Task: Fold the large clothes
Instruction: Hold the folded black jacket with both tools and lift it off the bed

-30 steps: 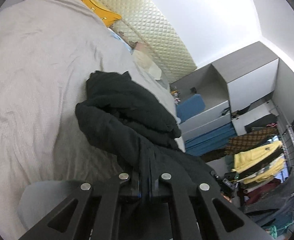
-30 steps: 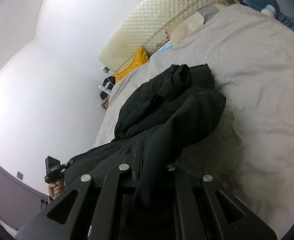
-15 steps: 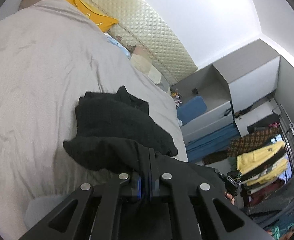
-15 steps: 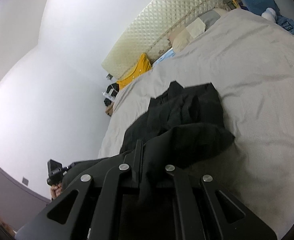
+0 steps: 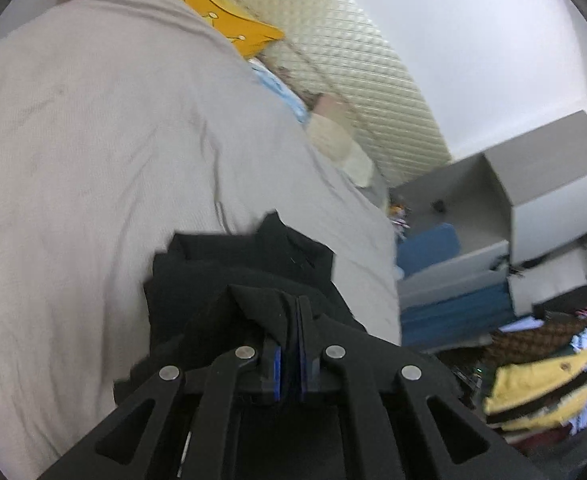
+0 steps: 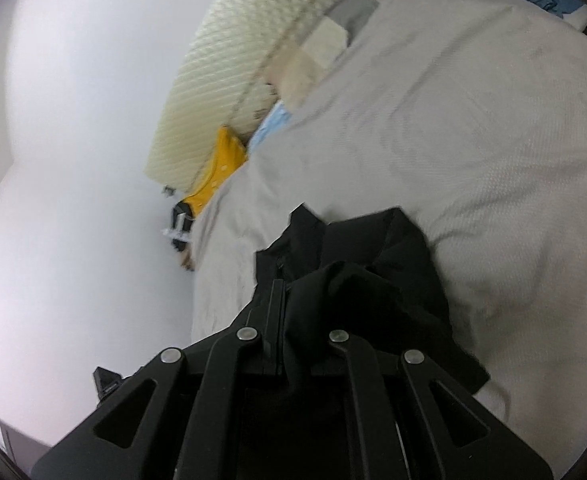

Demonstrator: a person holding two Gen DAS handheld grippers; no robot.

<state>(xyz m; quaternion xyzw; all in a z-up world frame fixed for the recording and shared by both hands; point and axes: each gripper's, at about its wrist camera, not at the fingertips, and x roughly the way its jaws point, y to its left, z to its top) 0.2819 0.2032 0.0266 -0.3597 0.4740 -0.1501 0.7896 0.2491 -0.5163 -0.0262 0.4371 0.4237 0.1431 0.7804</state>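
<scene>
A large black garment (image 5: 229, 268) lies bunched on the beige bed cover (image 5: 93, 140). My left gripper (image 5: 291, 320) is shut on an edge of the garment and holds it above the bed. My right gripper (image 6: 289, 304) is shut on another part of the same black garment (image 6: 357, 256), whose cloth drapes over its right finger. The rest of the garment hangs below both grippers, hidden by them. The bed cover also shows in the right wrist view (image 6: 473, 120).
A quilted cream headboard (image 5: 357, 64), a yellow pillow (image 5: 221, 28) and other pillows (image 5: 333, 136) are at the bed's far end. Grey shelves with blue items (image 5: 453, 248) and a rack of clothes (image 5: 541, 380) stand to the right. A white wall (image 6: 73, 120) is on the left.
Both grippers have drawn the black garment back toward the bed's near edge. Less of it lies spread on the bed, and the bunch has moved closer to the fingers.
</scene>
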